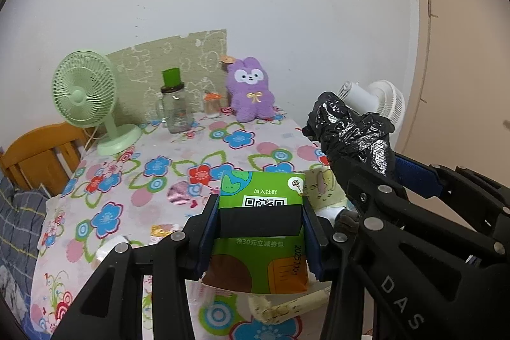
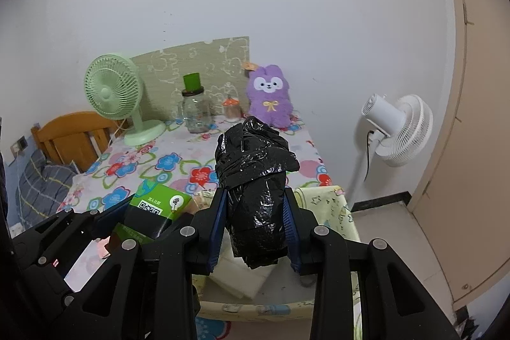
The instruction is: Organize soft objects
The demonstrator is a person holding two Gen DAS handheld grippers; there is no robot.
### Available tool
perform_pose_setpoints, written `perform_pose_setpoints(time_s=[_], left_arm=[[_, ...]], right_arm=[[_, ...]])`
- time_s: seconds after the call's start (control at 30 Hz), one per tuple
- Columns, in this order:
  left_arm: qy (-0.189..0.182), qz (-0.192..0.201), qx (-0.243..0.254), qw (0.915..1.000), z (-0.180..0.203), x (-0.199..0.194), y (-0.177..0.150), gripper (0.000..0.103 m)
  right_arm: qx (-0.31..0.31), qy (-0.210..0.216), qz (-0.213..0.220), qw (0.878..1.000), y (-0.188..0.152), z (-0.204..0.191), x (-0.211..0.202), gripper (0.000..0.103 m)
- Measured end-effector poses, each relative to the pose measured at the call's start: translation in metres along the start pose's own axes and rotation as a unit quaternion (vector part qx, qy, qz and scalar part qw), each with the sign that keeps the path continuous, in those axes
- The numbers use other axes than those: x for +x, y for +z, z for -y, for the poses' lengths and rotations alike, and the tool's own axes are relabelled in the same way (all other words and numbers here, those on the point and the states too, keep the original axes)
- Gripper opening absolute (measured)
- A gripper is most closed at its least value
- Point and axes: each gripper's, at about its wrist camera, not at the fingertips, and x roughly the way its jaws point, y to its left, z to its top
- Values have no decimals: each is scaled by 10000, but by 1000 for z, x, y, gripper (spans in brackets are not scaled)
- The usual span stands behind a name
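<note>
Left wrist view: left gripper (image 1: 259, 223) pinches 1 green packet (image 1: 261, 231) above the floral table (image 1: 127, 180); 1 purple plush (image 1: 250, 90), 1 green fan (image 1: 84, 88), 1 jar (image 1: 175, 110) at back.
Right wrist view: right gripper (image 2: 255, 222) clamps 1 black plastic bundle (image 2: 255, 180) over 1 yellow fabric bin (image 2: 338, 209); 1 white fan (image 2: 401, 129) beside table.

Both fisheye views are evenly and softly lit with faint shadows, specular glare on the crinkled black plastic bundle (image 2: 255, 180), strong barrel distortion bending the wall edges, dark corner vignetting, and slight softness toward the periphery.
</note>
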Motion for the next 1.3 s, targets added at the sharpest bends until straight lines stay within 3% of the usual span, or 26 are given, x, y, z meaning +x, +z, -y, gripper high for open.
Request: perform_pose_setpoints(time_s=[0.77, 0.87, 0.93, 1.3], left_arm=[[-250, -713, 320, 9966, 24, 60, -12, 52], [-264, -863, 331, 9954, 24, 65, -14, 59], [-226, -947, 331, 9947, 24, 67, -15, 73], [-343, -1028, 394, 9933, 24, 69, -18, 78]], right_arm=[[419, -60, -566, 9975, -22, 36, 50, 37], [444, -57, -623, 9971, -25, 38, 55, 37], [456, -43, -661, 9968, -26, 39, 58, 37], [468, 65, -796, 9957, -28, 39, 66, 38]])
